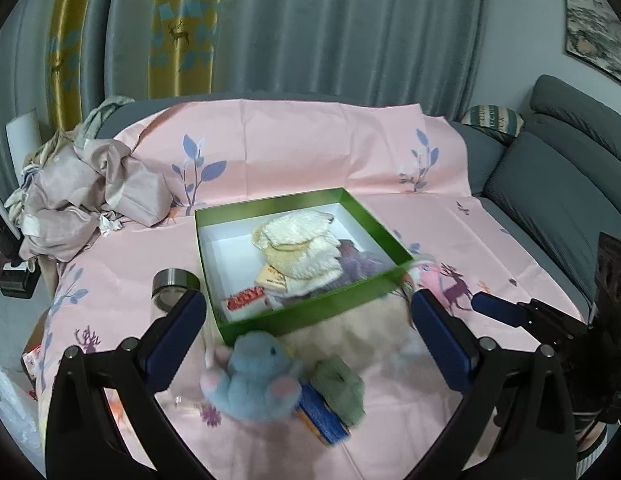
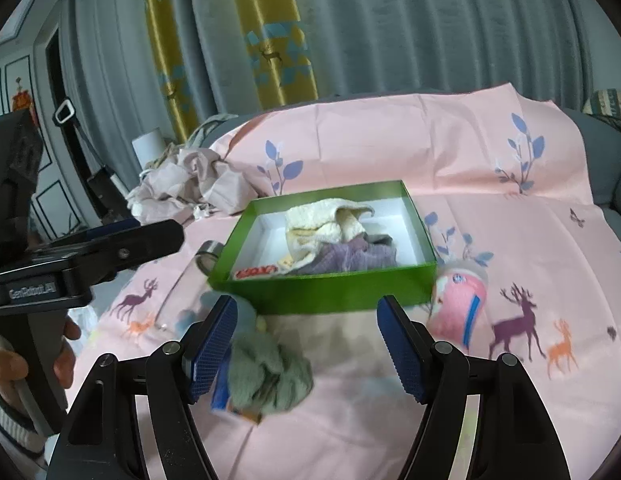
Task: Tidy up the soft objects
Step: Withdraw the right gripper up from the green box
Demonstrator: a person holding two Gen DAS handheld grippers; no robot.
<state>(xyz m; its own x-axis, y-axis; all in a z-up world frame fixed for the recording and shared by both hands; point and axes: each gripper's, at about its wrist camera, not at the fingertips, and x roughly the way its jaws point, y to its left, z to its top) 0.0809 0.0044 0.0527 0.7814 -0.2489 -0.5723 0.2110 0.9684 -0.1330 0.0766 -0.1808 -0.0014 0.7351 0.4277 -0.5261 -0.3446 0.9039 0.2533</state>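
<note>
Sheet (image 1: 310,152): thin pink cloth, matt, creased, printed.
Box (image 1: 366,220): green card, slight sheen; white matt inside.
Cream knit (image 1: 306,248): woolly, nubby cloth.
Blue toy (image 1: 258,380): fluffy plush.
Green-grey bundle (image 2: 270,376): fuzzy knit.
Jar lid (image 1: 175,280): shiny metal band.
Finger pads (image 2: 212,344): blue, textured, rubbery.
Curtain (image 1: 330,28): grey cloth, soft sheen.

Pink deer-print sheet (image 1: 310,152) covers the whole sofa (image 1: 550,200), crumpled laundry pile (image 1: 90,192) at far left, grey-and-yellow curtains (image 1: 270,32) behind, framed picture (image 1: 594,36) far right.
</note>
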